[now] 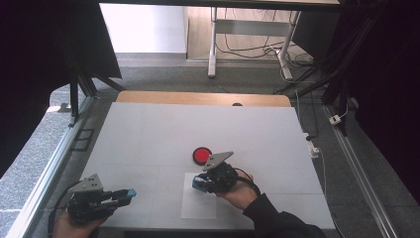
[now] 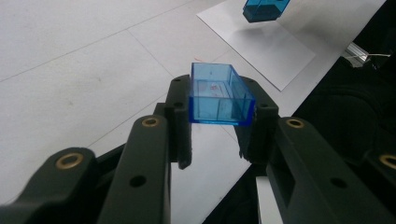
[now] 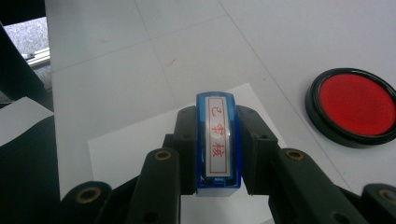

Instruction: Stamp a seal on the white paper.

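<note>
The blue stamp [image 3: 218, 142] sits pinched between the jaws of the right gripper [image 1: 200, 182], its white face with red characters turned up toward that gripper's camera. In the high view the stamp [image 1: 200, 183] hangs over the top edge of a white sheet of paper [image 1: 199, 206] that lies on the surface [image 1: 148, 134]. Just beyond it, near but apart, rests a round red ink pad [image 1: 201, 155] in a black rim. The left gripper [image 1: 130, 193], well apart at the near left corner of the surface, has its jaws closed on a clear blue cap [image 2: 218, 94], open side facing away, held above the surface. A hand [image 1: 242, 193] in a dark sleeve holds the right gripper.
</note>
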`<state>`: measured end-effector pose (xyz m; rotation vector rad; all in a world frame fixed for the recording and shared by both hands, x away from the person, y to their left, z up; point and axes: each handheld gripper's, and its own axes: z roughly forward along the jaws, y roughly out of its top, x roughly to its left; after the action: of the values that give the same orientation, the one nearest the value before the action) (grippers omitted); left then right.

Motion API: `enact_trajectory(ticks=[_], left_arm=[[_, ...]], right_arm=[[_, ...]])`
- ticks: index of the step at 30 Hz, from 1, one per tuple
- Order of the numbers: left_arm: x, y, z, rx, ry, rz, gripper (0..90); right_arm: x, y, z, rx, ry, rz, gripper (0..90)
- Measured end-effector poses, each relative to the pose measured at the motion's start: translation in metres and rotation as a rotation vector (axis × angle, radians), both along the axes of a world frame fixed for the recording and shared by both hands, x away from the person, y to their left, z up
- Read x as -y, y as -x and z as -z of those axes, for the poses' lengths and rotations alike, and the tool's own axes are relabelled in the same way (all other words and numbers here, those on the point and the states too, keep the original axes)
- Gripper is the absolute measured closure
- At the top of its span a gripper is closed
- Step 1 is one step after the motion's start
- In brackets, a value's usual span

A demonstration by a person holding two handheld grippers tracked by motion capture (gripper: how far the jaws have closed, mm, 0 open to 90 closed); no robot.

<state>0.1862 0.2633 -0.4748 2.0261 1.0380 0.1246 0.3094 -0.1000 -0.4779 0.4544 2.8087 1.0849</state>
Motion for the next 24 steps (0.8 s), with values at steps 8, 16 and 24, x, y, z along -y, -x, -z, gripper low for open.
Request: enact_trajectory(ticks=[8,16,24], left_arm=[[0.000,0.000,0.000,0.001,0.000,0.002,68.2],[0.000,0.000,0.000,0.000,-0.001,0.002,68.2],[0.000,0.000,0.000,-0.001,-0.001,0.000,68.2]], right_arm=[[-0.002,0.000,0.008,-0.010,0.020,0.002,71.2],[-0.003,-0.001,0.013,-0.028,0.033,0.004,71.2],[0.001,-0.008,0.016,-0.099,-0.003,0.037,71.3]])
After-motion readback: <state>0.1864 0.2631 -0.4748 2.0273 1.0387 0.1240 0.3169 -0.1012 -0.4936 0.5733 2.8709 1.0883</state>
